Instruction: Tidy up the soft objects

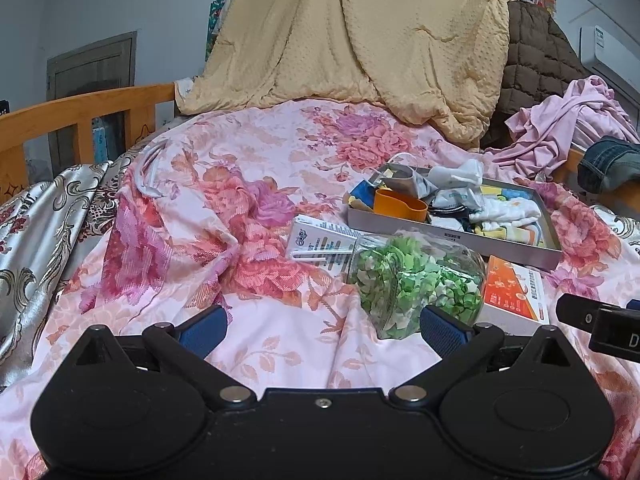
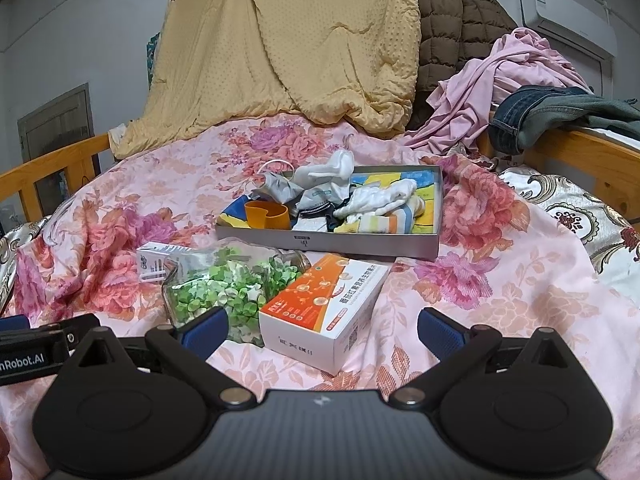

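A grey shallow box (image 1: 456,236) (image 2: 328,242) lies on the floral bedspread and holds a heap of socks and small cloths (image 1: 504,214) (image 2: 380,200) plus an orange heart-shaped cup (image 1: 400,205) (image 2: 267,215). My left gripper (image 1: 323,326) is open and empty, low over the bedspread, left of and nearer than the box. My right gripper (image 2: 323,326) is open and empty, with an orange and white carton (image 2: 324,312) between and just beyond its fingers. The right gripper's side shows in the left wrist view (image 1: 600,322).
A clear jar of green and white paper stars (image 1: 416,280) (image 2: 224,288) lies on its side by a white carton (image 1: 320,246) (image 2: 154,264). A yellow quilt (image 1: 352,40), brown jacket (image 2: 452,20), pink cloth (image 2: 500,88) and jeans (image 2: 540,114) pile at the back. Wooden rails (image 1: 80,116) (image 2: 580,156) border the bed.
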Demonstrator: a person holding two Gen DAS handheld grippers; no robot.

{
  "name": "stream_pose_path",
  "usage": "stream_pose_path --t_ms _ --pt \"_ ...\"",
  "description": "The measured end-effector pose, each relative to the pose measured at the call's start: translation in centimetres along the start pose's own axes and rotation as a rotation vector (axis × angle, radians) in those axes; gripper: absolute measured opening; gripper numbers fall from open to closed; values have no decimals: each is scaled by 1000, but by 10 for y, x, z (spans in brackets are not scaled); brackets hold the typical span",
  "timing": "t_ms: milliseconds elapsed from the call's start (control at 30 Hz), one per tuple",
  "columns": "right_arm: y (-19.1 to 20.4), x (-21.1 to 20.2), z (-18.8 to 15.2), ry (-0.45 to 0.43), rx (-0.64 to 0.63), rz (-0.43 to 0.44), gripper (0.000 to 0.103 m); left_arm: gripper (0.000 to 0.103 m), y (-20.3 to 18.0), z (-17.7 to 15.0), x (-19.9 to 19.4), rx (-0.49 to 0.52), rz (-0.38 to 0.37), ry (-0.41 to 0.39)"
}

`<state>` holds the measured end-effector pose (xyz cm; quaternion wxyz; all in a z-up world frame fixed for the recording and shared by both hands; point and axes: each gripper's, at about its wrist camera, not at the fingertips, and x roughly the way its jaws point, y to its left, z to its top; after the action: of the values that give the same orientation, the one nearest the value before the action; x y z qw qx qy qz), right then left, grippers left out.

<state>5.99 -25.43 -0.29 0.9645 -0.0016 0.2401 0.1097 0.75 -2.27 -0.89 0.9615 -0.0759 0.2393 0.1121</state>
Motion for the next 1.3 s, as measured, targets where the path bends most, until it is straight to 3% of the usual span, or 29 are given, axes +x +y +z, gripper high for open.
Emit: stream_pose_path --t_ms 1300 --pt "-1 1 -2 8 1 3 103 102 3 -7 4 -4 -19 71"
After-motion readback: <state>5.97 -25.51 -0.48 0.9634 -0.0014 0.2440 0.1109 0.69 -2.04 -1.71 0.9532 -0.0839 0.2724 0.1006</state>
